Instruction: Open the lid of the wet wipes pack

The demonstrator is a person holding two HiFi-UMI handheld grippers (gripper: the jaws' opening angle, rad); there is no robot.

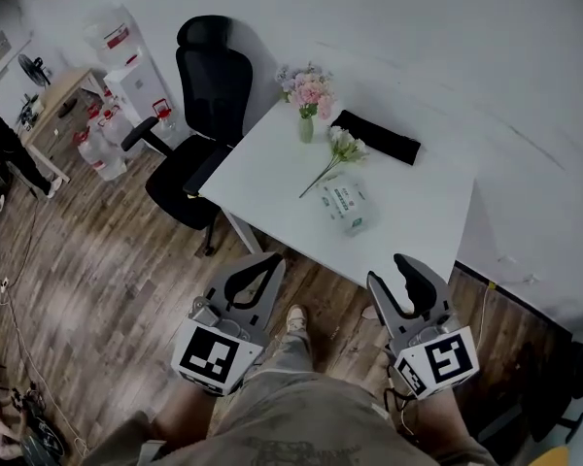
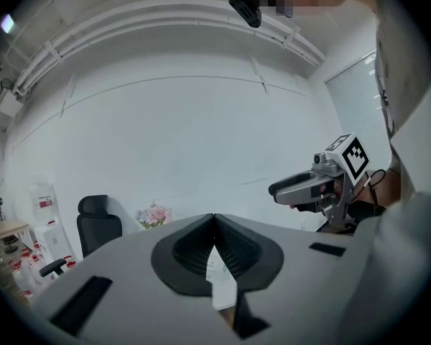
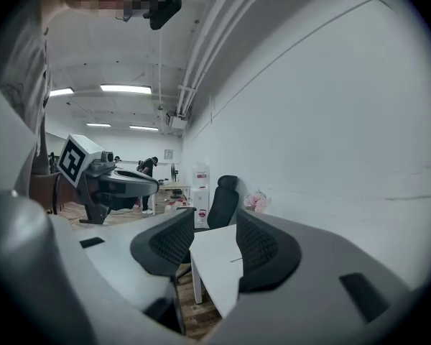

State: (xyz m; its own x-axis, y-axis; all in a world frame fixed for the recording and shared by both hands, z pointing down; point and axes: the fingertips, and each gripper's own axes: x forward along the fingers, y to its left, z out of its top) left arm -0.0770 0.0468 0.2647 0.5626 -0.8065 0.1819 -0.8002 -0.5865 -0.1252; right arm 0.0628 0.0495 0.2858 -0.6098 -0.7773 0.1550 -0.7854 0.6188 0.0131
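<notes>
The wet wipes pack (image 1: 347,205), white with green print, lies flat on the white table (image 1: 418,212) with its lid down. Both grippers hover over the wooden floor in front of the table's near edge, well short of the pack. My left gripper (image 1: 270,260) is shut, its fingertips touching with nothing held. Through the slit below its tips in the left gripper view, a sliver of the pack (image 2: 217,268) shows. My right gripper (image 1: 389,272) is open and empty. The table's corner (image 3: 215,254) shows between its pads.
On the table stand a vase of pink flowers (image 1: 308,105), a loose flower stem (image 1: 335,153) and a black cloth (image 1: 376,136). A black office chair (image 1: 209,115) sits at the table's left end. Water bottles and a dispenser (image 1: 126,76) stand far left. A white wall backs the table.
</notes>
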